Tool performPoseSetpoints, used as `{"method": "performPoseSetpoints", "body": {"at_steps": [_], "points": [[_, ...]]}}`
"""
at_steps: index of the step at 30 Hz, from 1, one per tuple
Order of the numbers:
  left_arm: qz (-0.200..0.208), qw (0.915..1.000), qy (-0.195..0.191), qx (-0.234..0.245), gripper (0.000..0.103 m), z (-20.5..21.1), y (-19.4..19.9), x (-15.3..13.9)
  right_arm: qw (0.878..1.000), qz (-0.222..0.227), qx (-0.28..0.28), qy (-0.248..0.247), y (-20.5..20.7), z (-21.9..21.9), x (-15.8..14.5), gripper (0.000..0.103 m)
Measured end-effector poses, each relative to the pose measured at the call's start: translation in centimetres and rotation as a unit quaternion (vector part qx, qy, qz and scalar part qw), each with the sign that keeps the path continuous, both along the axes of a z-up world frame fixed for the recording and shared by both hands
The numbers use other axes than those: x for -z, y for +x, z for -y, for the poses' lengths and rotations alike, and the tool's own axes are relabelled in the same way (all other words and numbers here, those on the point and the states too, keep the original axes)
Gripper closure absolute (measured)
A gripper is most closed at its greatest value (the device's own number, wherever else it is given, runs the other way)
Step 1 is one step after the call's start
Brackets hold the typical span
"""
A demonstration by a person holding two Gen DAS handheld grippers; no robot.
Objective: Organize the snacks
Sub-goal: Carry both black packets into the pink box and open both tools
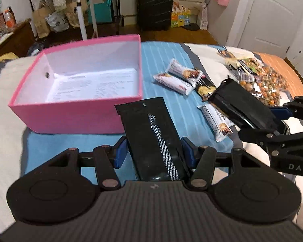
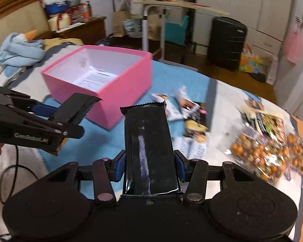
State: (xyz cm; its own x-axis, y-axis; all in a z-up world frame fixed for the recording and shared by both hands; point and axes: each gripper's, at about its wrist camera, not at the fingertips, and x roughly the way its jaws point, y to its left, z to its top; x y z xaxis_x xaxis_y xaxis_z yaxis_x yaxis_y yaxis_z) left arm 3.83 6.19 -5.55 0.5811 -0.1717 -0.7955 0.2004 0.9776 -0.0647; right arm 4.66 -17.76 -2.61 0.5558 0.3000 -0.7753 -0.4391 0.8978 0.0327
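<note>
An open pink box (image 1: 74, 117) with a white inside stands on the bed, also in the right wrist view (image 2: 119, 92). My left gripper (image 1: 154, 151) is shut on a black snack packet (image 1: 151, 133), held just in front of the box's near wall. My right gripper (image 2: 149, 165) is shut on another black snack packet (image 2: 148, 141), held above the bed to the right of the box. Each gripper shows in the other's view: the right one (image 1: 258, 119), the left one (image 2: 56, 111). White snack bars (image 1: 177, 78) lie on the blue sheet.
Bags of orange and green nuts (image 1: 272, 84) and other packets lie at the bed's right, also in the right wrist view (image 2: 268, 151). A black suitcase (image 1: 154, 6), a white table stand and paper bags stand beyond the bed. A blue towel (image 2: 20, 50) lies left.
</note>
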Motion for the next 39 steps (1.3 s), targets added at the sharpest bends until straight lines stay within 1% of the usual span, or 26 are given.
{"method": "performPoseSetpoints", "body": {"at_steps": [3,6,8,12,15,16,17,19,21,25,27,30,33,34,37,39], "points": [[0.004,1.0000,-0.003,0.000,0.048,-1.2,0.4,-1.2,1.000,0.004,-0.021,0.004,0.9,-1.7,-1.1,0.049],[0.015,0.9997,0.019,-0.009,0.048,-2.3,1.4,-1.9,0.999,0.014,-0.047,0.007,2.6,-3.5,-1.9,0.049],[0.020,0.9994,0.024,-0.018,0.048,-3.2,2.2,-2.2,0.998,0.024,-0.065,0.011,3.7,-4.7,-2.0,0.049],[0.024,0.9988,0.022,-0.036,0.048,-5.4,5.2,-2.5,0.994,0.049,-0.092,0.018,6.5,-6.9,-1.9,0.049],[0.043,0.9974,0.023,-0.053,0.048,-7.1,7.6,-2.5,0.992,0.058,-0.113,0.012,9.4,-8.6,-1.4,0.049],[0.041,0.9972,0.022,-0.059,0.048,-7.6,8.2,-2.2,0.991,0.058,-0.117,0.005,10.4,-9.2,-1.2,0.049],[0.031,0.9971,0.015,-0.068,0.048,-8.5,9.3,-1.8,0.991,0.057,-0.120,-0.001,11.6,-9.7,-1.0,0.049],[0.017,0.9965,-0.008,-0.081,0.048,-9.8,11.2,-0.9,0.990,0.054,-0.130,-0.010,13.9,-10.6,-0.2,0.049],[0.001,0.9944,-0.025,-0.103,0.048,-11.1,13.4,0.3,0.988,0.063,-0.139,-0.027,15.9,-11.6,0.5,0.049],[-0.020,0.9888,-0.052,-0.139,0.048,-12.4,17.0,2.5,0.981,0.074,-0.175,-0.041,18.0,-13.7,1.9,0.049],[-0.033,0.9862,-0.054,-0.153,0.048,-12.7,18.7,3.6,0.978,0.062,-0.188,-0.059,19.0,-14.9,2.9,0.049],[-0.048,0.9831,-0.045,-0.171,0.048,-12.9,20.5,5.2,0.974,0.056,-0.201,-0.093,20.2,-16.5,4.7,0.049],[-0.062,0.9801,-0.042,-0.184,0.048,-13.1,21.7,6.6,0.968,0.034,-0.219,-0.116,21.3,-17.8,6.1,0.049],[-0.069,0.9786,-0.043,-0.189,0.048,-13.2,22.2,7.1,0.966,0.034,-0.224,-0.123,21.4,-18.2,6.5,0.049],[-0.087,0.9751,-0.045,-0.199,0.048,-13.4,23.2,8.3,0.956,0.041,-0.250,-0.151,21.3,-19.4,7.3,0.049],[-0.093,0.9746,-0.038,-0.200,0.048,-13.4,23.6,9.0,0.954,0.036,-0.250,-0.162,21.7,-20.0,7.7,0.049]]}}
